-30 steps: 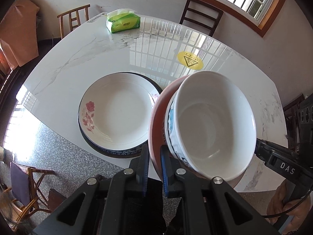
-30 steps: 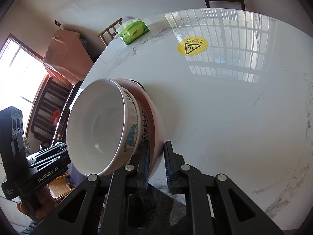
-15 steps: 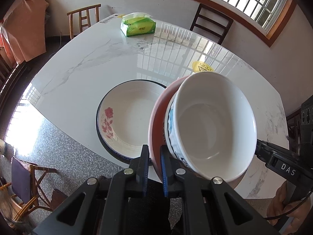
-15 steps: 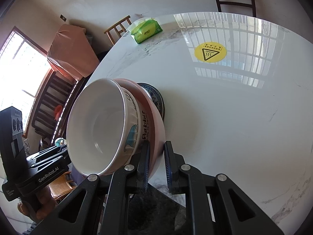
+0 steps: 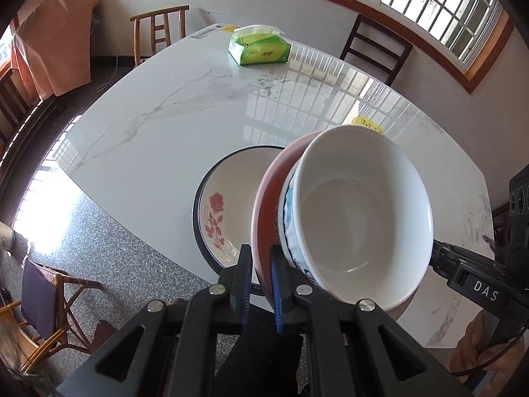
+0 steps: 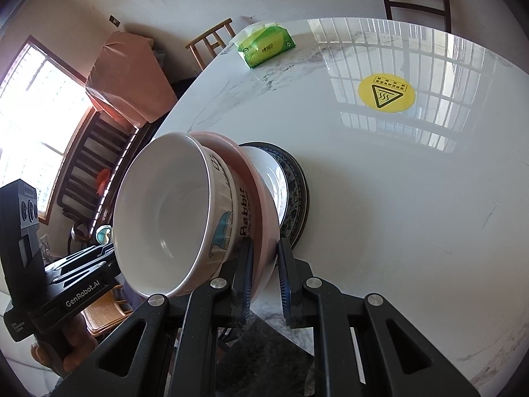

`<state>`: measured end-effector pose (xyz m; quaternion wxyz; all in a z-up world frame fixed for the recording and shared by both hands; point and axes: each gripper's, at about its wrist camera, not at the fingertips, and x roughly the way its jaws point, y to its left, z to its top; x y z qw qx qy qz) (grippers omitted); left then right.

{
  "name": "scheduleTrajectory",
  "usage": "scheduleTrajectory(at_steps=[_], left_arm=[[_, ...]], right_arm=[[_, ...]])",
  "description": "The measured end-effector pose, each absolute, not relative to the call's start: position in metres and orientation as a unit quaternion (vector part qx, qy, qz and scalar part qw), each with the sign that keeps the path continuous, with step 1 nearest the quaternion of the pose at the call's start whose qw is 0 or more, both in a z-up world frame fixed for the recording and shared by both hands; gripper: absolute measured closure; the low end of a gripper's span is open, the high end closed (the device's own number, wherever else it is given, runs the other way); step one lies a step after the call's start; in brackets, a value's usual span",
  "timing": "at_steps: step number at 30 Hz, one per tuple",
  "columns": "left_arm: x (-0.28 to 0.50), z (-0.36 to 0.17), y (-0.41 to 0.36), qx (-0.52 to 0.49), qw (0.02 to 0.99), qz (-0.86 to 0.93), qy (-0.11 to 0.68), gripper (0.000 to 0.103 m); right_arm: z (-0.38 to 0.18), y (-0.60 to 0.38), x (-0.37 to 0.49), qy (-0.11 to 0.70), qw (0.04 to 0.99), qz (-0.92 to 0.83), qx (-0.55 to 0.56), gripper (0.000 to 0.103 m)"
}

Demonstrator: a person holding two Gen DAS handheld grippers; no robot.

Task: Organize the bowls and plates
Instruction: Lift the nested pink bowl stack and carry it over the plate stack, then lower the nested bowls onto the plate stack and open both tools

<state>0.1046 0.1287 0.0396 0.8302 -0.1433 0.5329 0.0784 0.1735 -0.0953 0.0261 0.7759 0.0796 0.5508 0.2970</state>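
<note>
Two grippers' jaws pinch the pink bowl (image 5: 264, 205) above a glossy marble table (image 5: 158, 125) ringed by wooden chairs (image 5: 158, 36).

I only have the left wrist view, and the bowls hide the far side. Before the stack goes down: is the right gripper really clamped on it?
Observer: Yes. The right gripper is shut on the rim of the pink bowl, with the white bowl nested inside.
Operator: Good. Is anything under the rose plate? I only see a dark edge.
Observer: It looks so: the rose plate seems to sit in a darker plate with a blue floral rim, both flat on the table.
</note>
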Motion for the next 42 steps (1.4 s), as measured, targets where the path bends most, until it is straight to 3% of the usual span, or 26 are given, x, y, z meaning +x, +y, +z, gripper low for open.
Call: scheduleTrajectory(at_steps=[42], left_arm=[[0.135,-0.004,0.175,-0.163,0.807,0.094,0.56,0.093]], right_arm=[[-0.006,-0.052,0.208,0.586,0.747,0.305,0.079,0.088]])
